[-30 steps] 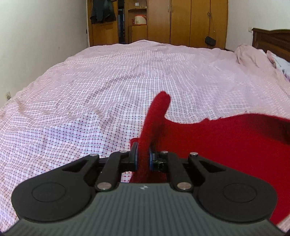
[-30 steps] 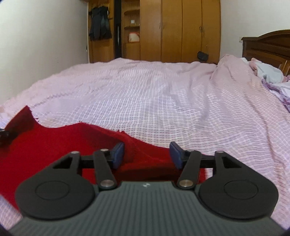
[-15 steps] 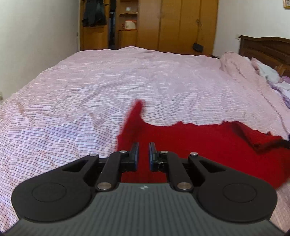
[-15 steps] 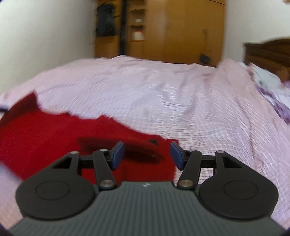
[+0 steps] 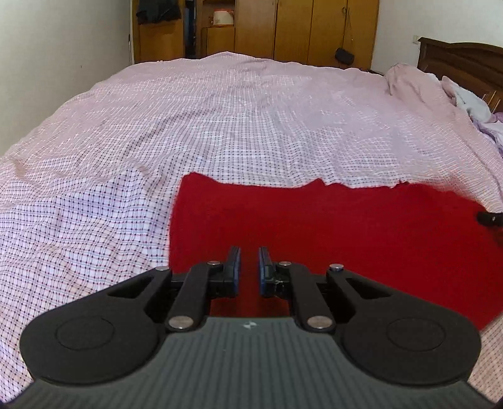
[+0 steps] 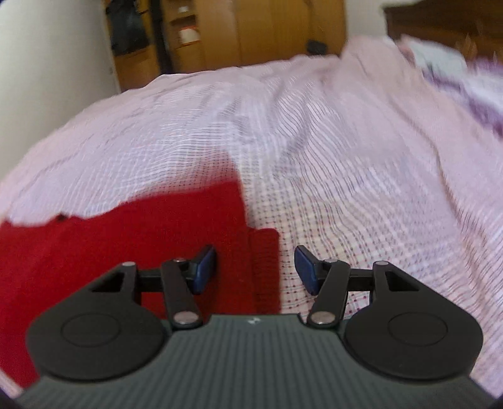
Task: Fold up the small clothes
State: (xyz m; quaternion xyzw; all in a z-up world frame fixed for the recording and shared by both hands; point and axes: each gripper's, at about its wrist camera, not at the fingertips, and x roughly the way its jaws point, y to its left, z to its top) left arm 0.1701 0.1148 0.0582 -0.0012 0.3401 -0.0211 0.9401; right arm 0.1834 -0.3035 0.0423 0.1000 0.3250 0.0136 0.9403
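One red, fuzzy knit garment [image 5: 330, 239] is seen spread flat on the bed, on one pink-and-white checked bedsheet [image 5: 220, 126]; its far edge is ragged in outline, and a narrower second layer is seen along its right edge in the right wrist view [image 6: 265, 267]. Two hand-held grippers are counted. The left hand-held gripper [image 5: 248, 272] is held above the garment's near left part, its two blue pads closed to a narrow slit with nothing gripped between them. The right hand-held gripper [image 6: 255, 270] is held over the garment's right edge, its two pads about half apart and clear of the cloth; that view is blurred. Beyond the garment, at the far end of the bed, one run of brown wooden wardrobes [image 5: 308, 28] is seen, and to the right one dark wooden headboard [image 5: 462, 63] with crumpled pale bedding [image 5: 471, 103] before it.
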